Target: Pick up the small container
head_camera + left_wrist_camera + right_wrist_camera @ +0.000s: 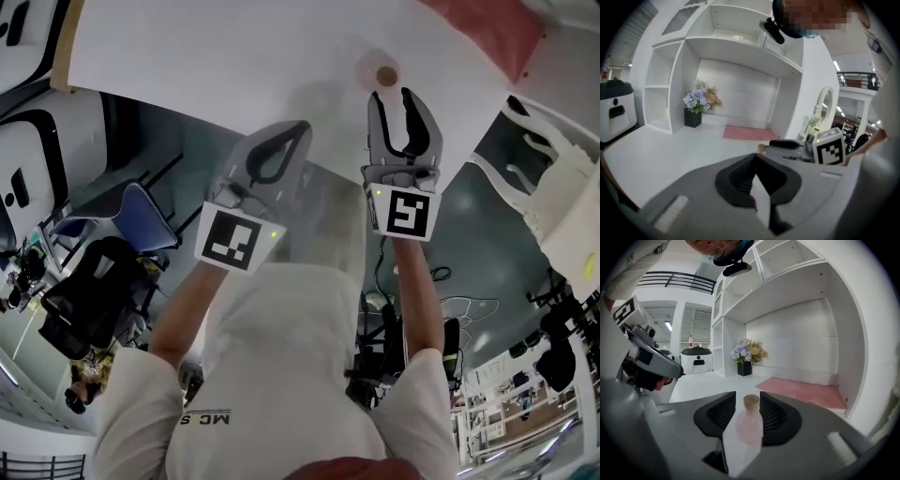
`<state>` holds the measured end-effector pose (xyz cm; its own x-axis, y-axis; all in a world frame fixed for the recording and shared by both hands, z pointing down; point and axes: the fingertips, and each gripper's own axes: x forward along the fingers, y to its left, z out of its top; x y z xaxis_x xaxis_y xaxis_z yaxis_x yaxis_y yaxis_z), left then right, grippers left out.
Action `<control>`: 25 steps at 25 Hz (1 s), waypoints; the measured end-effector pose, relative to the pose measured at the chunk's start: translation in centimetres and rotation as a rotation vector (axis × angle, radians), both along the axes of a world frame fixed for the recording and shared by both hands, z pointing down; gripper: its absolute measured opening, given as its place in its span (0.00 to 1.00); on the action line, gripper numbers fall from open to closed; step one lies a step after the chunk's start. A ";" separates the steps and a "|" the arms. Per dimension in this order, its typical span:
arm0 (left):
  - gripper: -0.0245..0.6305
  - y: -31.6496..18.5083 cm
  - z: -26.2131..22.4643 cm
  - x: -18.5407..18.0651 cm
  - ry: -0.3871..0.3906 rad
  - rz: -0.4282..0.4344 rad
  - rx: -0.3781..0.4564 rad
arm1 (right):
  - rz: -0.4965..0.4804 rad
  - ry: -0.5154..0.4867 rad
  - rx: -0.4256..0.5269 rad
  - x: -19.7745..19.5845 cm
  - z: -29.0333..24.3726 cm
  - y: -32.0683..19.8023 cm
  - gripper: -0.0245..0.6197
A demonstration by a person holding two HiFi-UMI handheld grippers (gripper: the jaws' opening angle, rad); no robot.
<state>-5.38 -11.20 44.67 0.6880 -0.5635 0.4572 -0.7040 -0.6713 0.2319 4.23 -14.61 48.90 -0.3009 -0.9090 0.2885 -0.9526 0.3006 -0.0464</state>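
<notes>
Holding R tongs (747, 397) wide apart round bottle (749, 425) (pink, corked) standing on tabletop (234, 56), pads not pressing it; holding L tongs (754, 154) pinched together, empty, nearby.

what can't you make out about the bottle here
- Head view: bottle body washed out against white table; only cork clear.
- Left gripper view: bottle hidden behind left tongs, bar the cork.
- Right gripper view: bottle base fades into the table; contents unreadable.

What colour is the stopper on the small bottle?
The stopper is light tan, like cork; best seen in the right gripper view.
</notes>
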 end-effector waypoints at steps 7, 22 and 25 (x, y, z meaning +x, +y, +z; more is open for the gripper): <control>0.04 0.2 2.1 0.9 -0.025 0.035 -0.013 | 0.052 -0.025 -0.009 0.4 3.0 -1.4 0.28; 0.04 0.1 3.9 0.6 -0.044 0.039 -0.055 | 0.048 -0.005 0.041 -0.1 3.5 -2.9 0.23; 0.04 0.1 3.9 0.7 -0.042 0.040 -0.054 | 0.056 -0.013 0.034 0.1 3.5 -2.8 0.23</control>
